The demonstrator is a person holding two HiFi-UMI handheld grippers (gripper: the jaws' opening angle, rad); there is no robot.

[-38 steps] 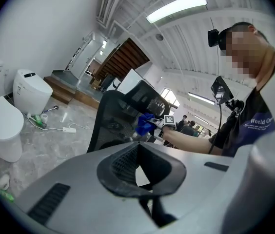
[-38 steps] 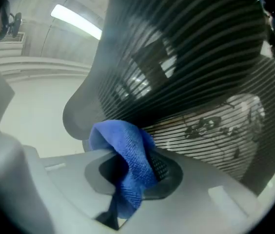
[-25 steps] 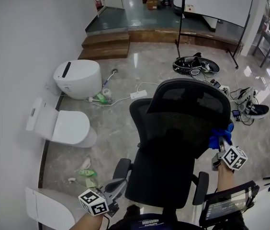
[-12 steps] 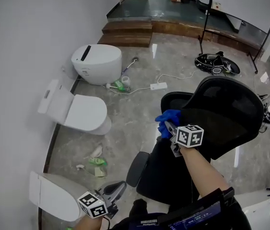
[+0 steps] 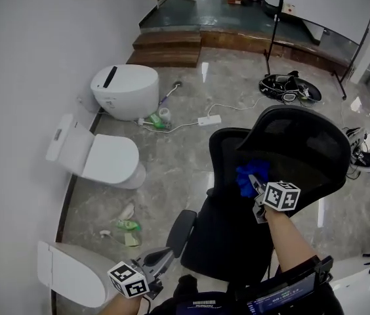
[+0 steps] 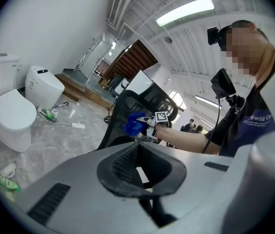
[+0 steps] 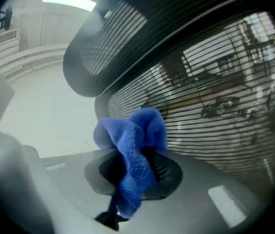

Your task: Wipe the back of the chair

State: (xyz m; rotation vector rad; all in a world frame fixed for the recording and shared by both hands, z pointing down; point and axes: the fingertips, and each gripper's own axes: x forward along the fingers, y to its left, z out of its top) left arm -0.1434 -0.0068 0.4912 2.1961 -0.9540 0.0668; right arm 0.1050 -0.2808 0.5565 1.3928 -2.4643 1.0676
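Note:
A black mesh office chair (image 5: 303, 149) stands in front of me, its back tilted toward the right of the head view. My right gripper (image 5: 254, 184) is shut on a blue cloth (image 5: 247, 176) and holds it against the left part of the chair back. In the right gripper view the blue cloth (image 7: 132, 150) bunches out of the jaws right at the mesh back (image 7: 210, 96). My left gripper (image 5: 157, 262) hangs low by the chair's left armrest (image 5: 180, 227), shut with nothing in it. The left gripper view shows the chair (image 6: 123, 108) and cloth (image 6: 135, 124) from the side.
Three white toilets stand along the left wall: a round one (image 5: 124, 90), an open-lidded one (image 5: 103, 159), another (image 5: 67, 274) at the bottom left. A power strip (image 5: 209, 119), litter (image 5: 127, 225), a cable pile (image 5: 288, 87) and shoes (image 5: 362, 156) lie on the floor.
My right gripper carried the blue cloth from the right edge of the chair back across to its left part. The chair back now faces more rightward. The left gripper stayed low.

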